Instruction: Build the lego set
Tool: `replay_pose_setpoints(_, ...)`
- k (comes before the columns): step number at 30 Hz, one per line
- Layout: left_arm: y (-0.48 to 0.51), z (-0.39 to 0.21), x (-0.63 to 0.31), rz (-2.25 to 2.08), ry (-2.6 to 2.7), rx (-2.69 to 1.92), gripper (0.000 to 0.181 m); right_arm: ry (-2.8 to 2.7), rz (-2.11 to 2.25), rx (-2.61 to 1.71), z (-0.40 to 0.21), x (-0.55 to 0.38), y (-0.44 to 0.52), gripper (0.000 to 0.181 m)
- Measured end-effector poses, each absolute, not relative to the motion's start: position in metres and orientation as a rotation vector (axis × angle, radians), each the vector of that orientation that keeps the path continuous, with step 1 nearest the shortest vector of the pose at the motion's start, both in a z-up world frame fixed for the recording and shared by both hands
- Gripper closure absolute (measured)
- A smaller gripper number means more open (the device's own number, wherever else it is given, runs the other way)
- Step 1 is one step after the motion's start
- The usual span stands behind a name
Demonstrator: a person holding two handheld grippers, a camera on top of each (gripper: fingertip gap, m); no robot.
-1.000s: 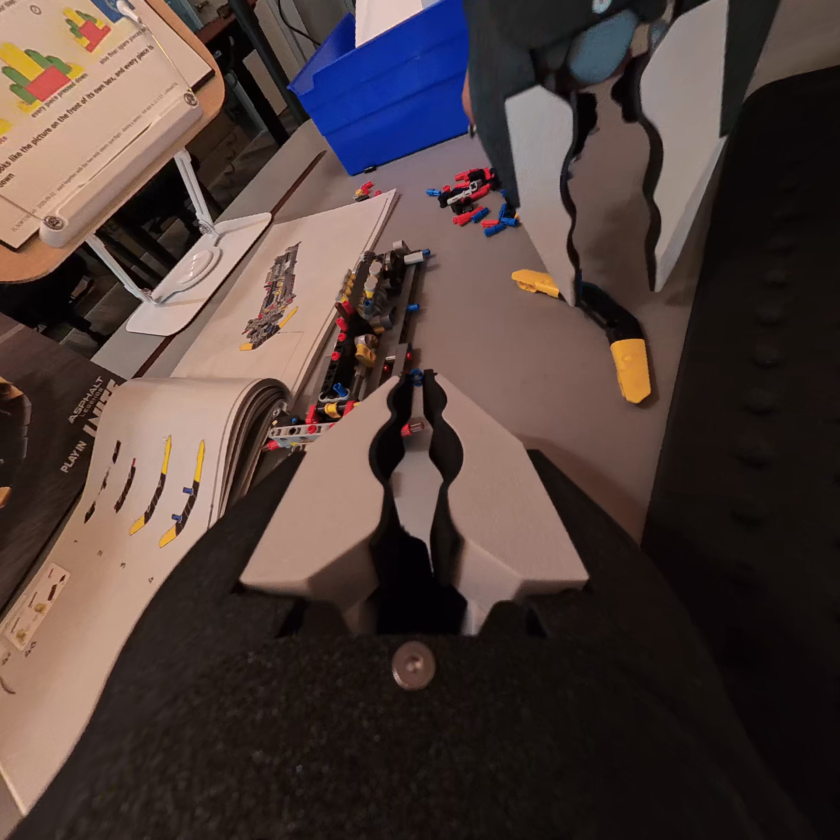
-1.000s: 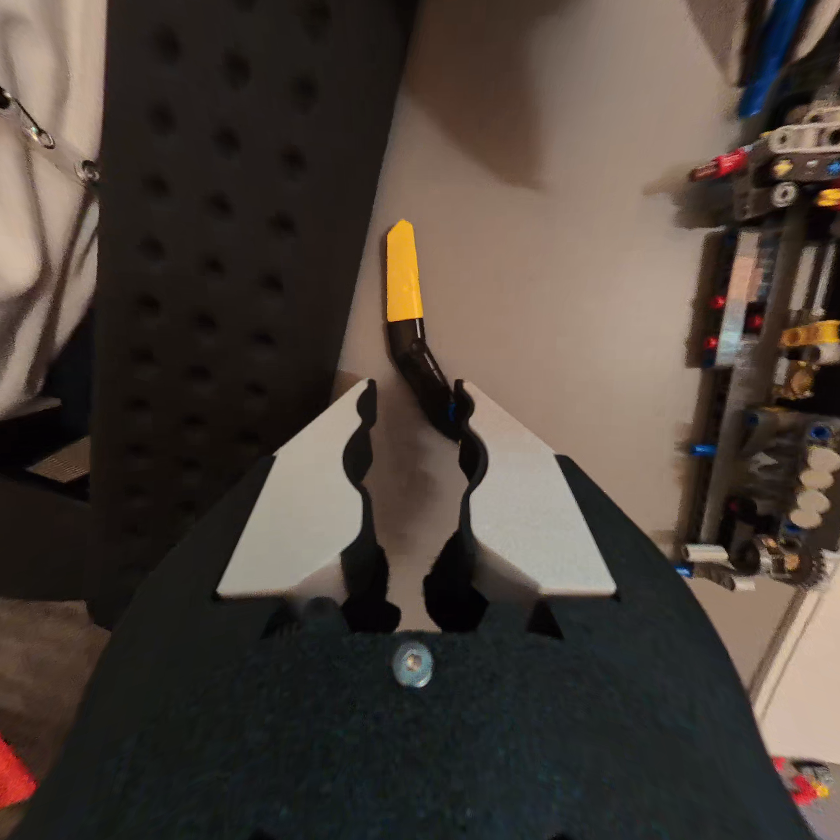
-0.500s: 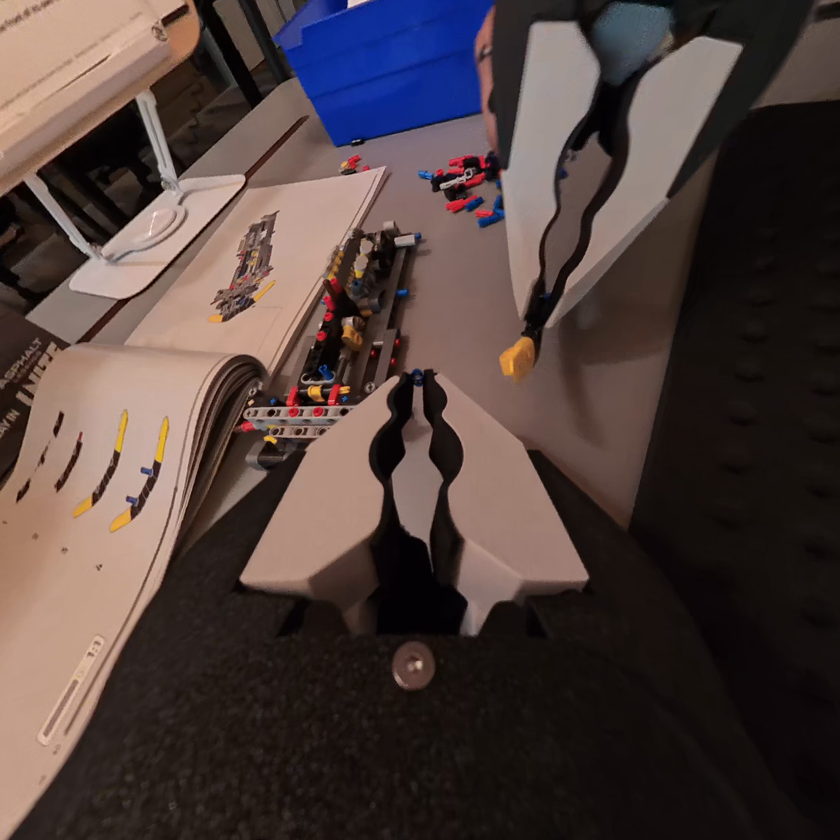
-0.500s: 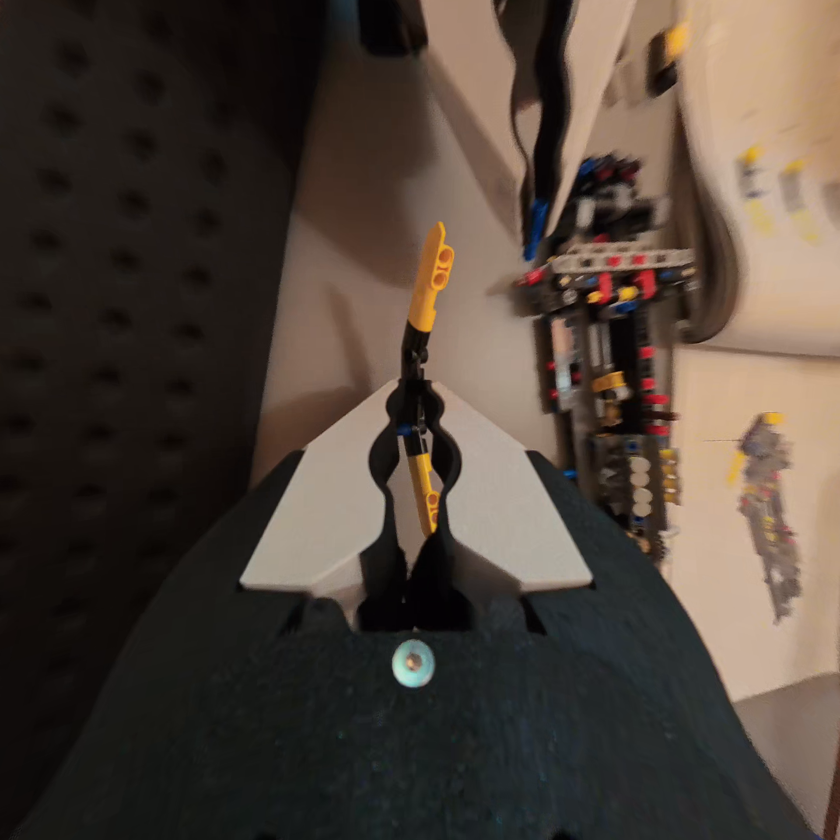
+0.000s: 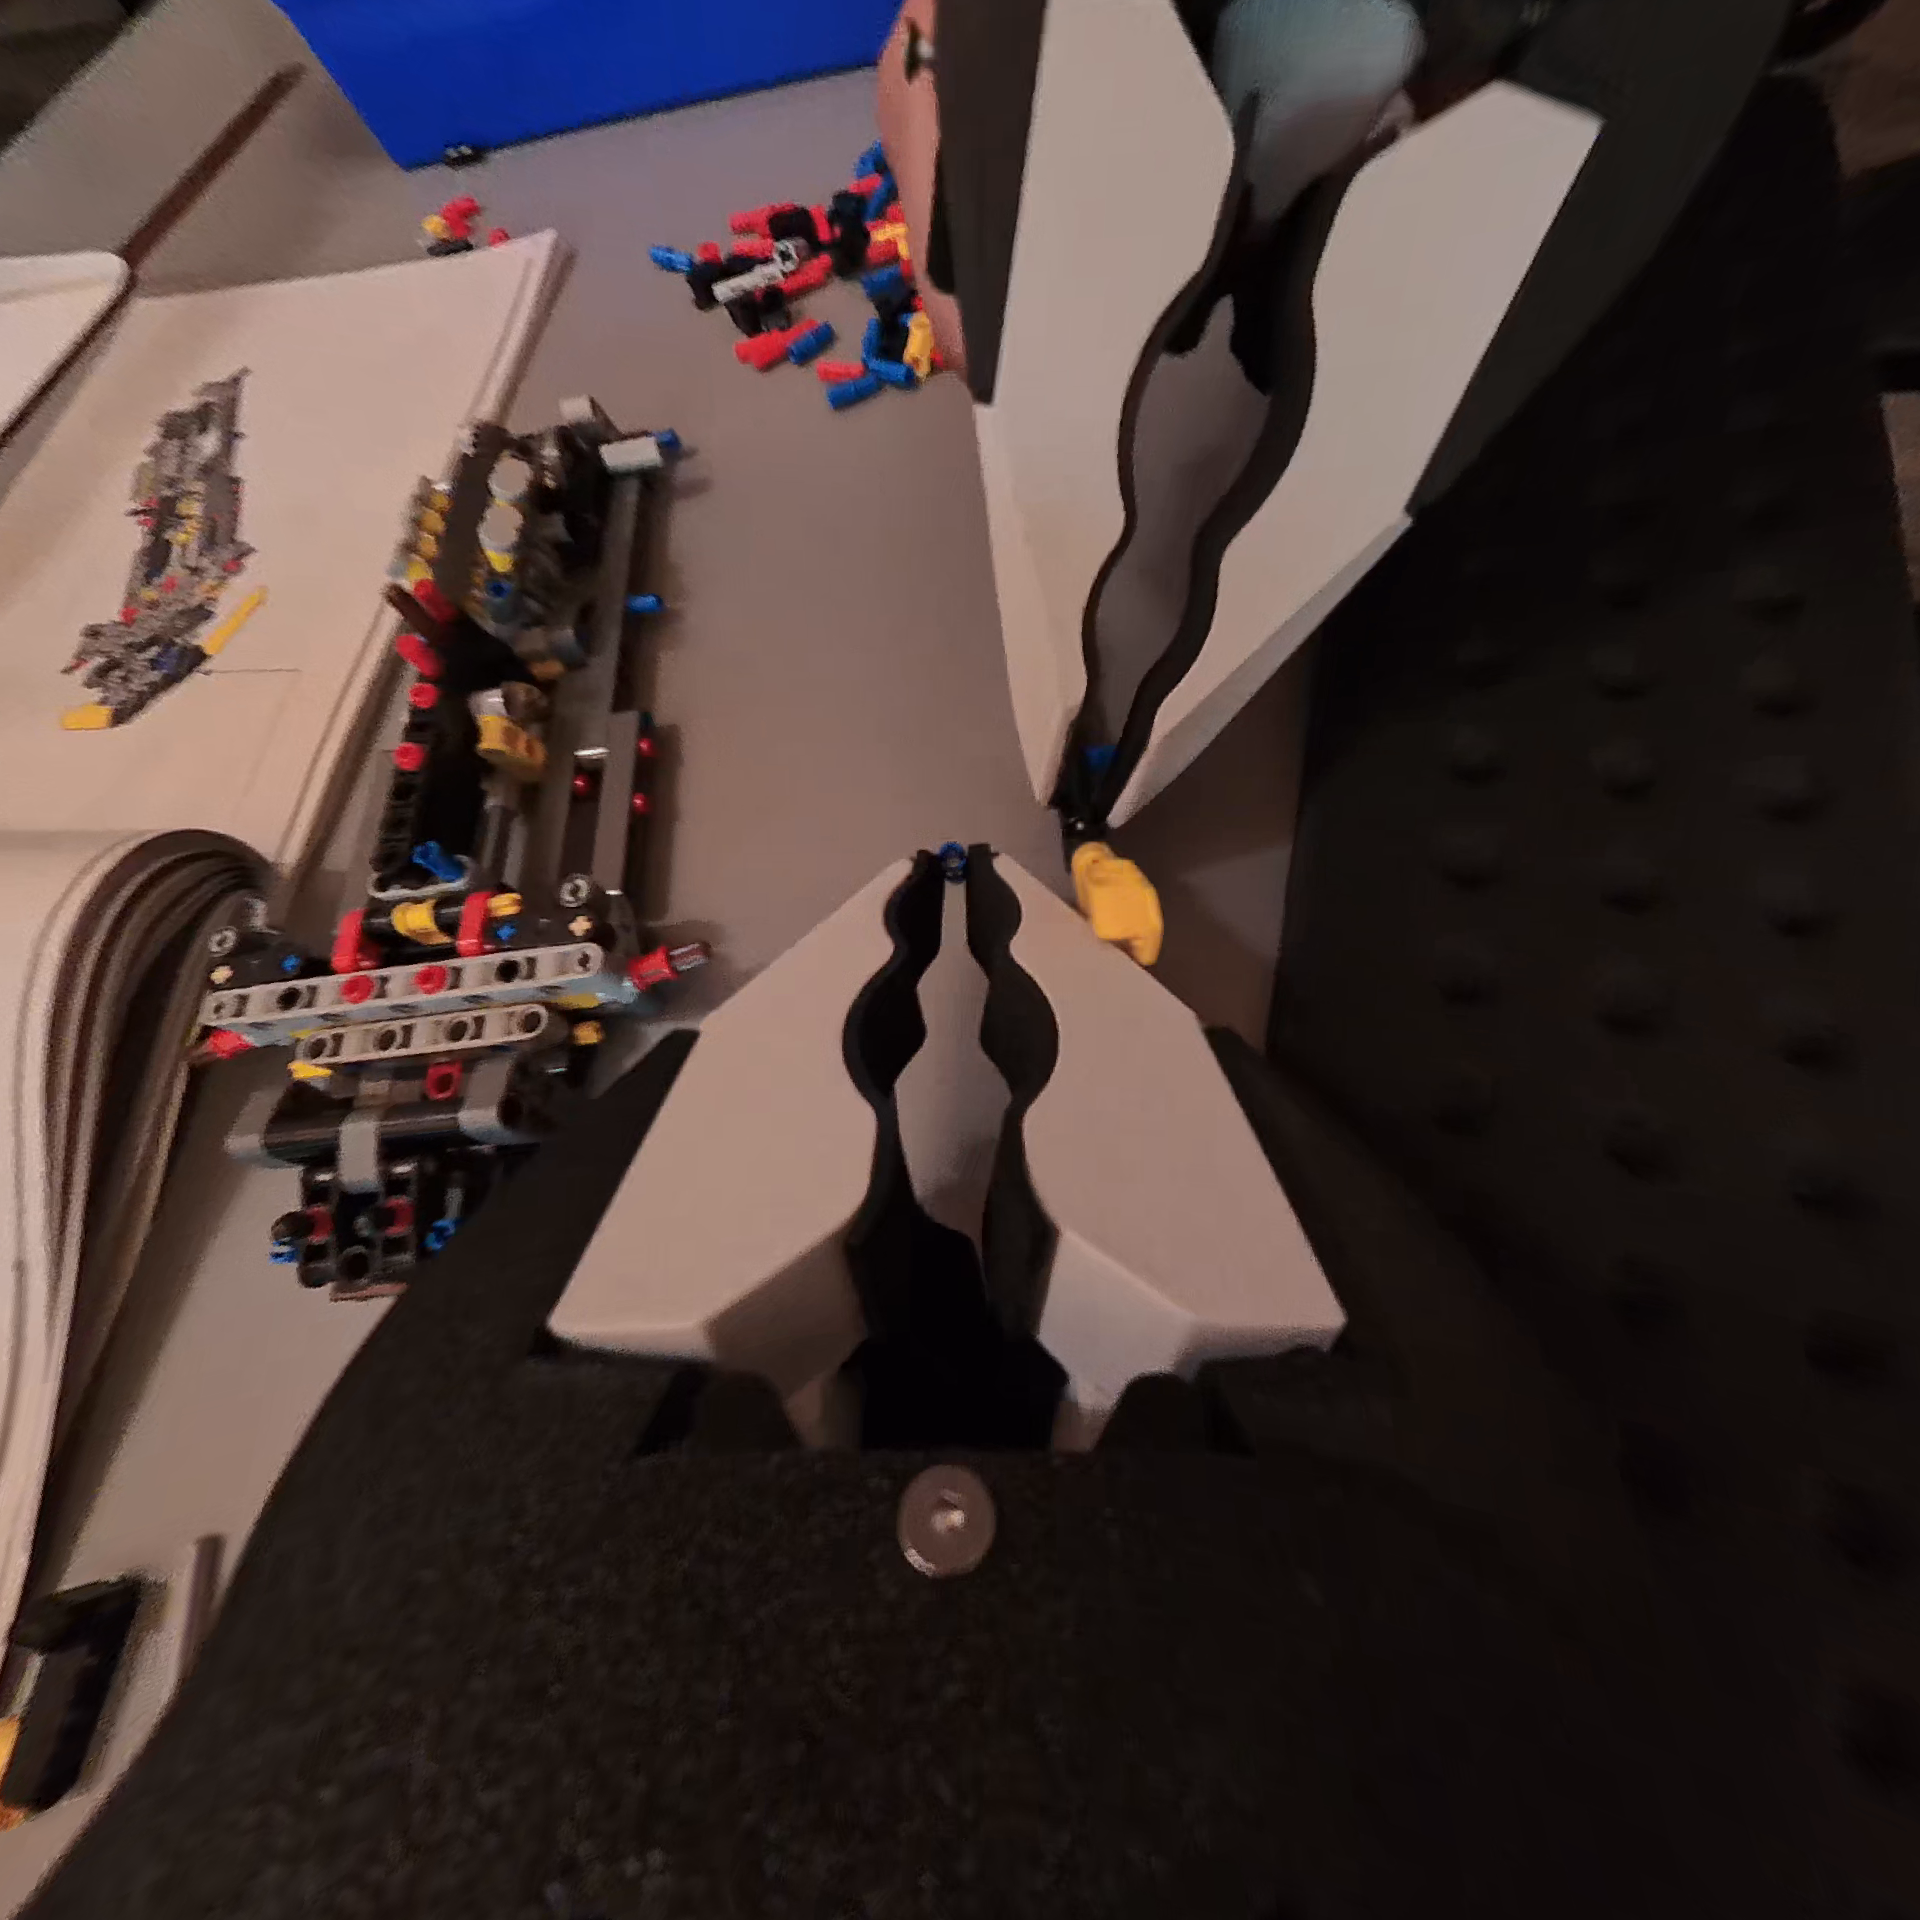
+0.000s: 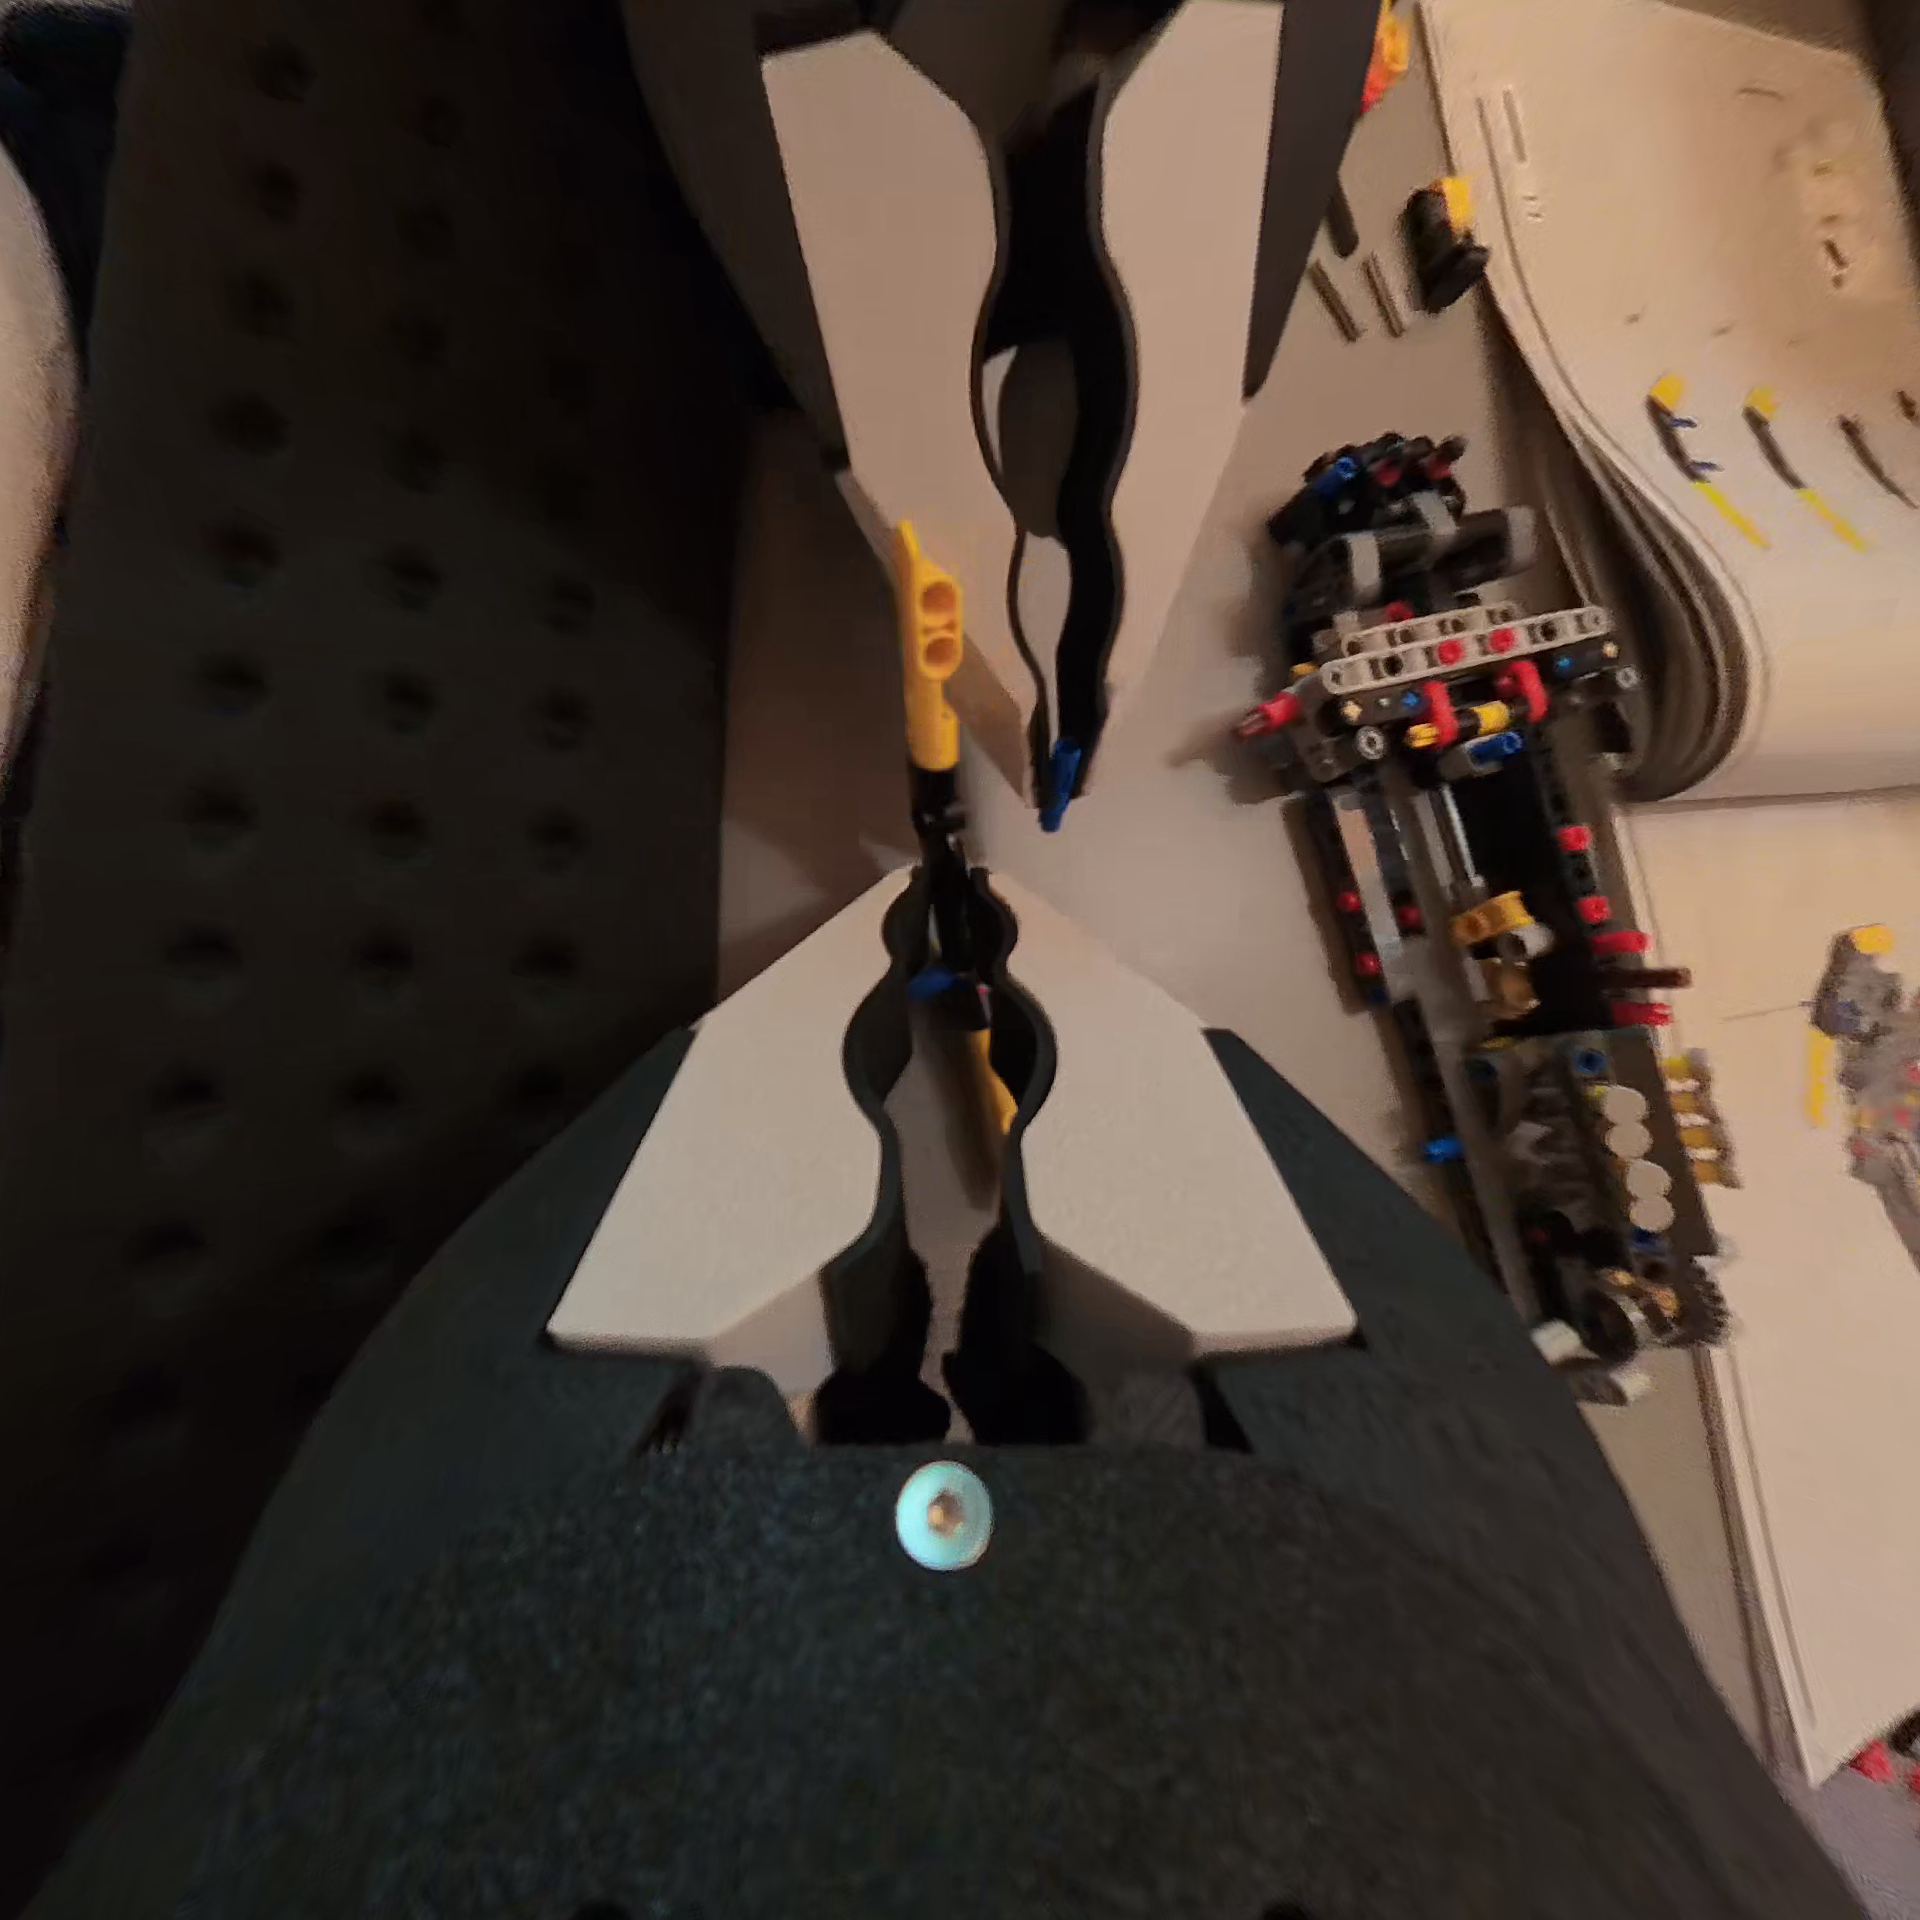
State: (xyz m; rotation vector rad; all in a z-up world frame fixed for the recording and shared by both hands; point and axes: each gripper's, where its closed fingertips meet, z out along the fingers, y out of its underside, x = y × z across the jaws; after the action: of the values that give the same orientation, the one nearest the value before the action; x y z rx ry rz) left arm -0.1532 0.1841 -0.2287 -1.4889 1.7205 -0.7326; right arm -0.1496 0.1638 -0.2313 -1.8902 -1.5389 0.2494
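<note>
My left gripper (image 5: 951, 854) is shut on a small blue pin (image 5: 950, 855) at its tips; it also shows in the right wrist view (image 6: 1058, 779) with the blue pin (image 6: 1060, 777) sticking out. My right gripper (image 6: 948, 883) is shut on a black and yellow curved piece (image 6: 928, 665), held above the table; in the left wrist view the right gripper (image 5: 1083, 805) shows with the piece's yellow end (image 5: 1114, 900) just right of my left tips. The long black lego chassis (image 5: 499, 810) lies on the table to the left, also in the right wrist view (image 6: 1496, 935).
An open instruction booklet (image 5: 260, 499) lies left of the chassis. A pile of loose red, blue and black pins (image 5: 821, 291) lies farther back, before a blue bin (image 5: 582, 62). A black perforated mat (image 5: 1621, 935) covers the right side. My two grippers' fingertips are within a few centimetres of each other.
My right gripper closed on the black and yellow piece, lifted it off the table and brought it toward my left gripper's tips. The left gripper still holds the blue pin.
</note>
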Motion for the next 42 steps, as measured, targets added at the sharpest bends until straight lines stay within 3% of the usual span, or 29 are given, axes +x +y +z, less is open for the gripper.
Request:
replay_pose_setpoints(21, 0.197, -0.229, -0.163, -0.76, 1.65, -1.592, 0.178, -1.777, 0.761, -2.316, -0.249, -0.166, 0.13, 0.174)
replay_pose_setpoints(32, 0.147, -0.231, -0.174, -1.027, 1.902, -1.508, 0.178, -1.766, 0.37, -2.001, -0.233, -0.162, 0.124, 0.177)
replay_pose_setpoints(42, 0.137, -0.239, -0.175, -1.048, 1.98, -1.521, 0.178, -1.714, 0.591, -2.254, -0.239, -0.16, 0.128, 0.172)
